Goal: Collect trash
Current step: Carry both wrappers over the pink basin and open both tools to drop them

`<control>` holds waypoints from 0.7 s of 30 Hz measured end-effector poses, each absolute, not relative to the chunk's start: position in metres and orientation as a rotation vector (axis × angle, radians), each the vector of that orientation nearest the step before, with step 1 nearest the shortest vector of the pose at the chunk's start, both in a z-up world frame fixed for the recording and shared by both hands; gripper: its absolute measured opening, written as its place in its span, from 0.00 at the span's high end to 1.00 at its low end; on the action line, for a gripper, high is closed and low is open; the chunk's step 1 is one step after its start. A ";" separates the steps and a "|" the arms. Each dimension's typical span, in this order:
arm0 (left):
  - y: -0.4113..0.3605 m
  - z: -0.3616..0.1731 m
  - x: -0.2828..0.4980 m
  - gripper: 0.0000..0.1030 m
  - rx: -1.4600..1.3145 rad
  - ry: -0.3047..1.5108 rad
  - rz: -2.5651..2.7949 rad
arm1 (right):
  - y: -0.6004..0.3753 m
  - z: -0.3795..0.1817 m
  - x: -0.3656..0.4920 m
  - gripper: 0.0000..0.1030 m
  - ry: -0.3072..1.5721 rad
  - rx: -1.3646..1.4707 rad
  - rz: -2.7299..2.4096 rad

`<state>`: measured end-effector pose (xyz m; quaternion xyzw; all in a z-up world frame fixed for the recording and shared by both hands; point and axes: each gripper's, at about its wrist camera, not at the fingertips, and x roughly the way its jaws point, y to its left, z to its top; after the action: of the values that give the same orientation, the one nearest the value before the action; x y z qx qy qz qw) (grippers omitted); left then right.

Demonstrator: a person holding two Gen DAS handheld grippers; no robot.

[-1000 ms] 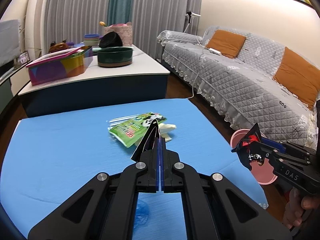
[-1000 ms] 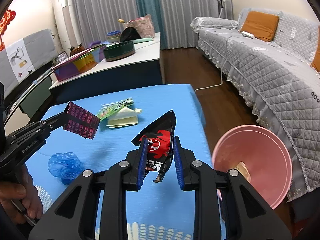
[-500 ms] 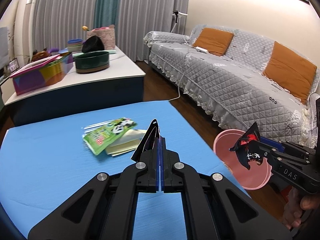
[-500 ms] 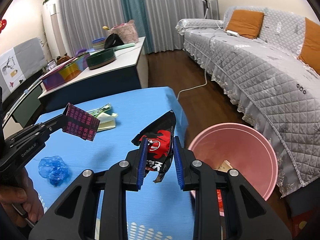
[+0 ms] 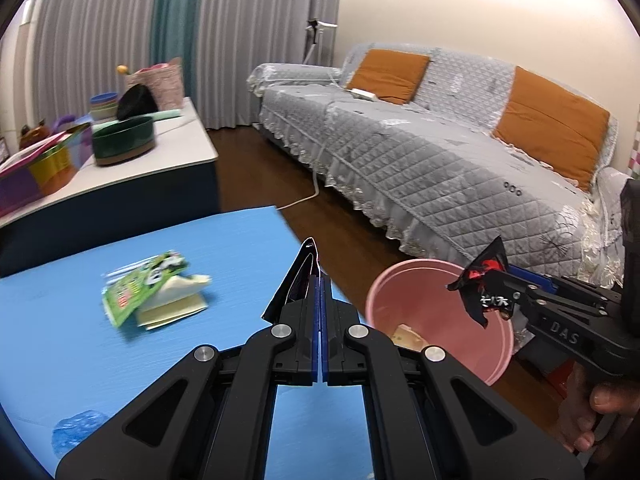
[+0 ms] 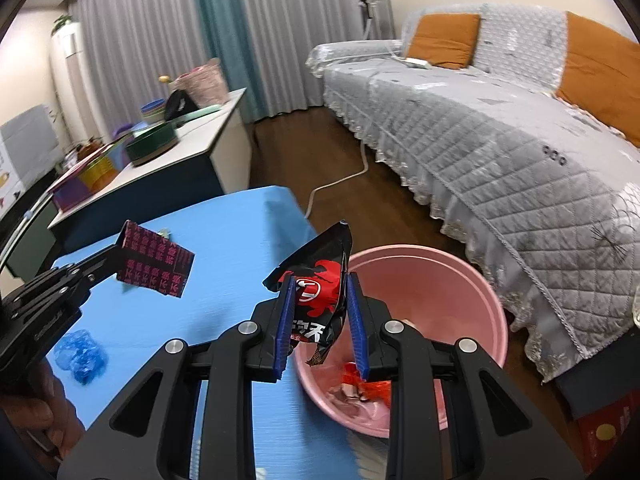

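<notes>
Right gripper [image 6: 320, 320] jaws clamp the red-black wrapper [image 6: 320, 280] above the pink bin [image 6: 460, 280]. Left gripper [image 5: 320, 304] jaws pinched shut on the patterned wrapper [image 6: 156, 264], over the tabletop [image 5: 80, 340]. Advice: centre each over the bin before releasing.

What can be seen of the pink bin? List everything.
The pink bin is a round, open-topped pail of smooth, plastic-looking material. It appears to stand upright on the wooden floor, beside the blue table's corner and in front of the grey sofa. Inside lie red and pale scraps of trash. The right gripper holds a black and red wrapper above its near rim, not touching it.
</notes>
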<state>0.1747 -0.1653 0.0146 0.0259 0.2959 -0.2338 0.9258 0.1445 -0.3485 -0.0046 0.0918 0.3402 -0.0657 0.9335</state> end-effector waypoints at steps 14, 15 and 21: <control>-0.223 0.013 0.170 1.00 0.067 0.624 -0.587 | -0.400 -0.014 0.134 0.75 0.707 0.237 -0.242; -0.227 0.013 0.169 1.00 0.066 0.624 -0.595 | -0.403 -0.015 0.134 0.74 0.709 0.242 -0.249; -0.252 0.007 0.169 1.00 0.081 0.640 -0.631 | -0.420 -0.021 0.130 0.74 0.722 0.256 -0.280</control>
<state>0.1687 -0.2521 0.0075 0.0393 0.3092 -0.3051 0.8999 0.1304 -0.4198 -0.0213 0.1244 0.3509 -0.1361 0.9181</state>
